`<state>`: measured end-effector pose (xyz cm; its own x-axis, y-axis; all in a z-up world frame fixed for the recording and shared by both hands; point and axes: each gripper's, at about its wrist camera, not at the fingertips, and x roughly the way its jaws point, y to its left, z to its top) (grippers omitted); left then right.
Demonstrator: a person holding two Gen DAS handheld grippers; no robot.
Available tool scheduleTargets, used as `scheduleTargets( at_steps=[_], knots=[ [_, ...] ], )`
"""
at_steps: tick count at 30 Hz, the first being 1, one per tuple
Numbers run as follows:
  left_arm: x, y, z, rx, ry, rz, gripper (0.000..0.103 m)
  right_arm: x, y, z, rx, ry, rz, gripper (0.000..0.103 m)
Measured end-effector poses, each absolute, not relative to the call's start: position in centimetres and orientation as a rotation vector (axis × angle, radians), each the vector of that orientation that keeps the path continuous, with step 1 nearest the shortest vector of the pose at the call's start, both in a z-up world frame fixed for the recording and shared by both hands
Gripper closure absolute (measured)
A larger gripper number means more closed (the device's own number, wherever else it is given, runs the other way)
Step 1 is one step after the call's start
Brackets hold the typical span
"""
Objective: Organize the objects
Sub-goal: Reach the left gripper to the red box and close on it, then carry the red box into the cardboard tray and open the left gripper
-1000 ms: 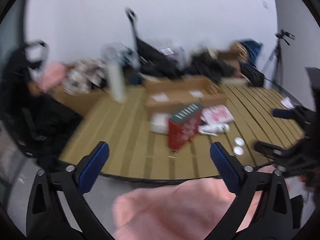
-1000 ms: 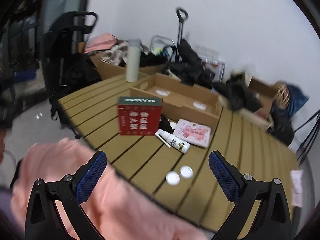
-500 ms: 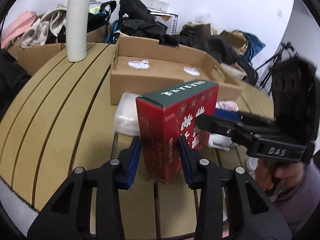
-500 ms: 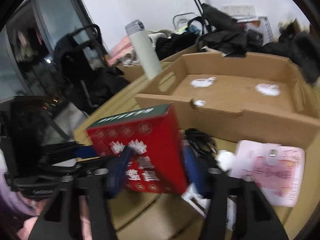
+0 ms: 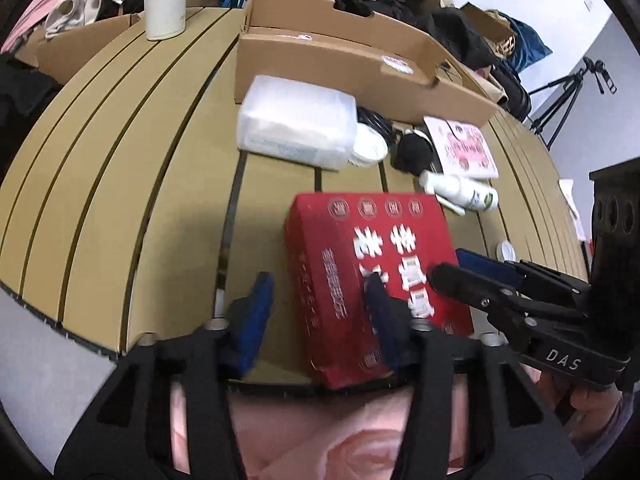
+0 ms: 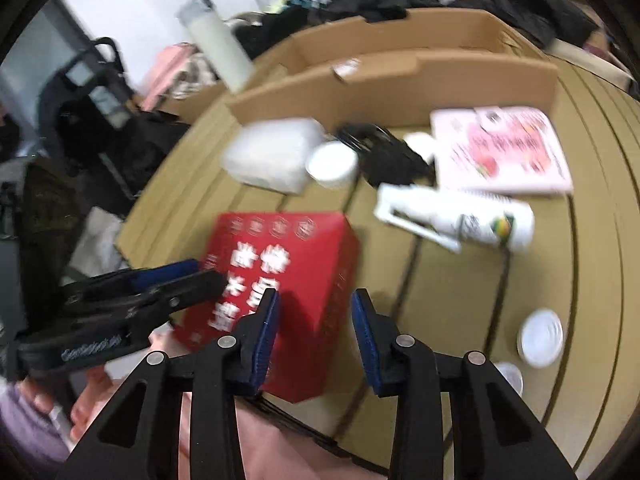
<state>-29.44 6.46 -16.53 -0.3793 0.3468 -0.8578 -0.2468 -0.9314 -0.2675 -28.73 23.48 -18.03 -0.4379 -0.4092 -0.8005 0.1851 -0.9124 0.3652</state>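
Two grippers, left gripper [image 5: 316,312] and right gripper [image 6: 316,332], fingers spread and pinching nothing, straddle the flat red box [image 5: 372,276]: stiff, probably light cardboard with slick faces, so pinch its narrow side walls.

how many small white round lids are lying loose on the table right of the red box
2: one white lid on the slats right of the red box, another lid just nearer, partly behind the right gripper. Others may be hidden.
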Motion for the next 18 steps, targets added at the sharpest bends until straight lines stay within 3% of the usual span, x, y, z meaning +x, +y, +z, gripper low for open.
scheduleTargets(
  at_steps=[1, 3, 5, 9, 13, 18],
  knots=[
    [-29.0, 6.6, -16.5, -1.479, -0.127, 2.345, 0.042, -28.2, 23.6, -17.9, 1.398, -0.343, -2.382, 0.063],
    [-28.6, 7.0, -16.6, -1.456, -0.116, 2.327, 0.042, -27.7, 23.4, -18.0, 1.396, -0.350, -2.385, 0.063],
    [-28.7, 6.8, -17.3, -1.464, -0.167, 2.286, 0.054, -28.0, 23.1, -18.3, 1.394, -0.380, -2.358, 0.061],
    [-27.7, 6.8, -15.6, -1.428, -0.172, 2.293, 0.061, -27.8, 23.3, -17.5, 1.393, -0.446, -2.348, 0.058],
    [-28.9, 6.7, -10.4, -1.310, -0.222, 2.298, 0.063, -27.8, 23.8, -11.1, 1.195, -0.369, -2.442, 0.058],
    [-38.1, 7.4, -4.6, -1.248, -0.282, 2.319, 0.065, -34.1, 24.6, -4.4, 1.122, -0.257, -2.500, 0.058]
  ],
)
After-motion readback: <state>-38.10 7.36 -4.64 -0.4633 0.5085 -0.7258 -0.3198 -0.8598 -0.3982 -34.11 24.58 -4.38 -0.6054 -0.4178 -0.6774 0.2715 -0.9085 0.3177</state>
